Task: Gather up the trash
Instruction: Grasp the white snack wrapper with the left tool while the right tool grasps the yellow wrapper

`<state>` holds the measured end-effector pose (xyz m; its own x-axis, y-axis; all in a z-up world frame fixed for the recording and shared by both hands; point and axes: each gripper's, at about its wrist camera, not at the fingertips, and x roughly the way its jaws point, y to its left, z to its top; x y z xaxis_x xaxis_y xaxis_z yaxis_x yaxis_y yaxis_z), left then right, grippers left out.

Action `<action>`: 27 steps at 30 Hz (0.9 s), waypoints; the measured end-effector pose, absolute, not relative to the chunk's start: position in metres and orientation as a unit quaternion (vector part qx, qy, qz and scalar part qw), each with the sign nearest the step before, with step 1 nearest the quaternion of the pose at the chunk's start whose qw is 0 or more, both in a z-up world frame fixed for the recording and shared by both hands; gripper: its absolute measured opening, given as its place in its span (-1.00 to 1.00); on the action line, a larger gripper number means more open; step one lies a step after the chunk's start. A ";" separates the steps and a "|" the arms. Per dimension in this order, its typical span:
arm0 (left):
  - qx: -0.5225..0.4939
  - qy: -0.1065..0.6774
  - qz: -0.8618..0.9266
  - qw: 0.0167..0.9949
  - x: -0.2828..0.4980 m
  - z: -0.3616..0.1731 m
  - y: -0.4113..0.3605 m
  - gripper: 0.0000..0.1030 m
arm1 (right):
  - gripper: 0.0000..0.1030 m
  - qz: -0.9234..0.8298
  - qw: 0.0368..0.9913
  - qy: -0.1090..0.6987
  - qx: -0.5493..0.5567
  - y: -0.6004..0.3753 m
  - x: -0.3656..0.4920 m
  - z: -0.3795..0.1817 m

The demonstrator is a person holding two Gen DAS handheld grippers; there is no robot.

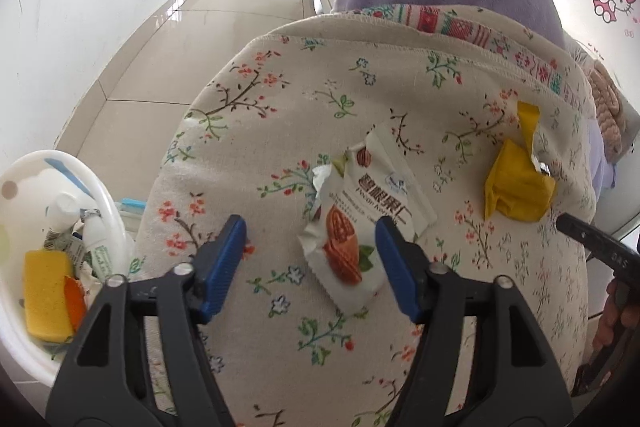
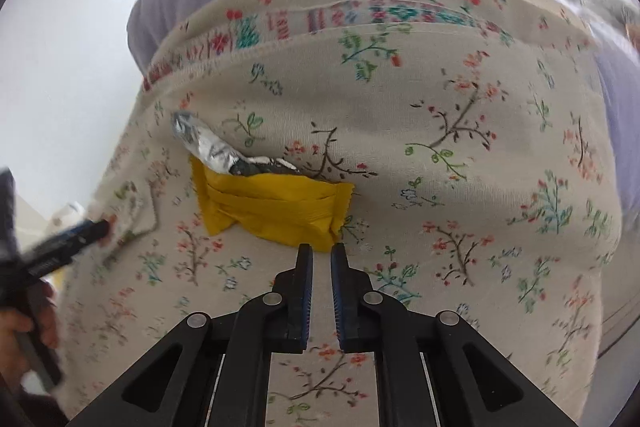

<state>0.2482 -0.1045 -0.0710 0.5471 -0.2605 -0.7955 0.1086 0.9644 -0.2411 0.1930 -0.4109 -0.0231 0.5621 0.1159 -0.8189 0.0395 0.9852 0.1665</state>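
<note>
**A:** Floral cloth (image 1: pixel 360 75) on the bed is what carries both pieces. White almond-snack wrapper (image 1: pixel 356 223) lies mid-cloth; yellow wrapper (image 2: pixel 272 211) is off toward the cloth's right edge, silver foil lining (image 2: pixel 212 147) sticking out of its torn end.

**B:** Grippers?

**A:** Your left gripper (image 1: pixel 310 263) is released, jaws apart. The almond wrapper sits between them, nearer the right pad; I can't see either pad pressing on it. Your right gripper (image 2: pixel 321 259) is clenched almost shut, with a thin slit between the pads. Its tips are at the near edge of the yellow wrapper. Can't tell if they've pinched that edge or closed on nothing.

**B:** Step?

**A:** My read: pickup stage, both pieces not yet lifted. White basin (image 1: pixel 104 195) off the cloth's left edge already holds a yellow sponge (image 1: pixel 44 291) and tubes; probably the drop point, but that's a guess.

**B:** Next?

**A:** Left: centre on the almond wrapper, drop until the pads straddle it, then close. It's flat film on soft fabric, so you risk pinching cloth too. Right: lift a little and check the yellow wrapper comes with it. If not, reopen and go deeper over its edge.
</note>
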 end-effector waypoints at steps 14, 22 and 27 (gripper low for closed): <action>-0.071 0.470 -0.098 0.874 0.251 -0.070 -0.114 -0.81 | 0.62 -0.016 0.880 0.451 0.150 -0.413 0.217 -0.042; -0.079 0.470 -0.107 0.872 0.244 -0.066 -0.103 -0.81 | -0.03 -0.034 0.882 0.448 0.142 -0.398 0.236 -0.055; -0.088 0.469 -0.108 0.872 0.243 -0.060 -0.093 -0.81 | -0.56 0.001 0.876 0.458 0.151 -0.393 0.245 -0.055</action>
